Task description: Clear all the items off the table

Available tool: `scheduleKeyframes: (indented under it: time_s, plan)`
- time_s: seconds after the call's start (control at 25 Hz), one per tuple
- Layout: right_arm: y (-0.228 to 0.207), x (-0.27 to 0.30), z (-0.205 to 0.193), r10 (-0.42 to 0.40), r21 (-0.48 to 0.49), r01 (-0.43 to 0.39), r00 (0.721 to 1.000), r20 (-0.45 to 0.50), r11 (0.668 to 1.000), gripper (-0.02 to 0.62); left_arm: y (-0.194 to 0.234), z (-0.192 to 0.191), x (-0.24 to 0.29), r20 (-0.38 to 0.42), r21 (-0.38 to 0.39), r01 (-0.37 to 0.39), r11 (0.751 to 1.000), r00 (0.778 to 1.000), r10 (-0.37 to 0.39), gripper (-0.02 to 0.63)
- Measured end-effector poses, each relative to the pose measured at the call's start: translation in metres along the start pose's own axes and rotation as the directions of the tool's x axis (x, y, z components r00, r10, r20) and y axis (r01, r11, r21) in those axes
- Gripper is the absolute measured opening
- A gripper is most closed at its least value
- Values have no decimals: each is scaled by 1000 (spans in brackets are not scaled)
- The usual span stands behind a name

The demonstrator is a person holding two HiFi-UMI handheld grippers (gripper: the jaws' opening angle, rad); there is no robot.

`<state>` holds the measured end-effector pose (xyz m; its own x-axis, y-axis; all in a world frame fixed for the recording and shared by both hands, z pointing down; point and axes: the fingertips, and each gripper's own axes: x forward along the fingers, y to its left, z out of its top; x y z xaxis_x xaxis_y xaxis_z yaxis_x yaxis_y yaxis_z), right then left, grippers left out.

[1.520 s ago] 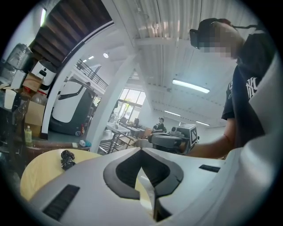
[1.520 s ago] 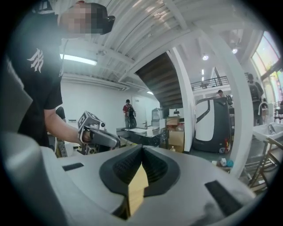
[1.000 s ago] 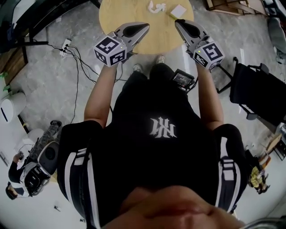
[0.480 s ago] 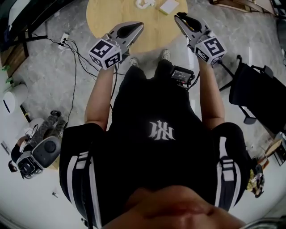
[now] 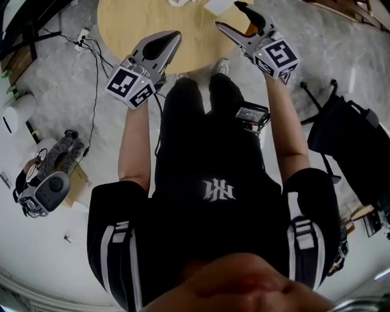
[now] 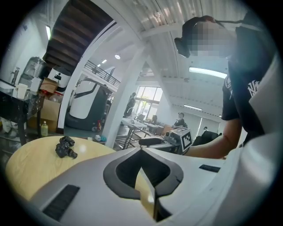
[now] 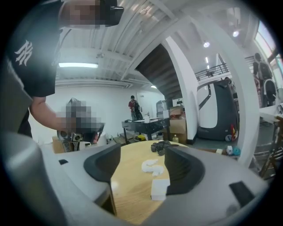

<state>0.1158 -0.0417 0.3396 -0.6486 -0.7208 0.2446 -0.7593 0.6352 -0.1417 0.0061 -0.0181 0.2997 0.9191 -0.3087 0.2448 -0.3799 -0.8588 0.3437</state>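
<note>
The top edge of my head view cuts off the far side of the table (image 5: 201, 36) and most of the white box (image 5: 218, 6). In the right gripper view a jaw half hides the dark lump (image 7: 157, 146), which is too small for me to identify.

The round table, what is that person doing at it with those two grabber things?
A person at the round wooden table holds a gripper in each hand. The left gripper is shut and empty. The right gripper has just been opening its fingers, gripping nothing. A white box, a crumpled white scrap and a black lump lie on the table, none picked up yet.
</note>
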Motion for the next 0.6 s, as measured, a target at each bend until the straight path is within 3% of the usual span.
scheduleKeyframes:
  time_s: [0.12, 0.2, 0.36, 0.4, 0.44, 0.6]
  plan:
    - [-16, 11, -25, -8, 1, 8, 1000, -9, 1000, 314, 0, -11, 12, -4, -4, 0, 1000, 1000, 0, 12]
    - [-24, 19, -42, -16, -11, 16, 1000, -18, 1000, 410, 0, -19, 19, -8, 6, 11, 1000, 1000, -11, 12]
    - [-33, 50, -63, -34, -75, 32, 999, -17, 997, 412, 19, -34, 21, -13, 36, 16, 999, 1000, -16, 12]
    - [-34, 59, -66, -37, -83, 35, 999, -20, 996, 492, 26, -38, 21, -17, 42, 15, 999, 1000, -14, 12]
    - [-36, 66, -70, -40, -86, 38, 999, -23, 996, 515, 31, -43, 22, -25, 46, 15, 999, 1000, -14, 12]
    - [-57, 74, -92, -67, -92, 65, 997, -27, 994, 517, 45, -70, 43, -52, 36, 34, 999, 998, -32, 12]
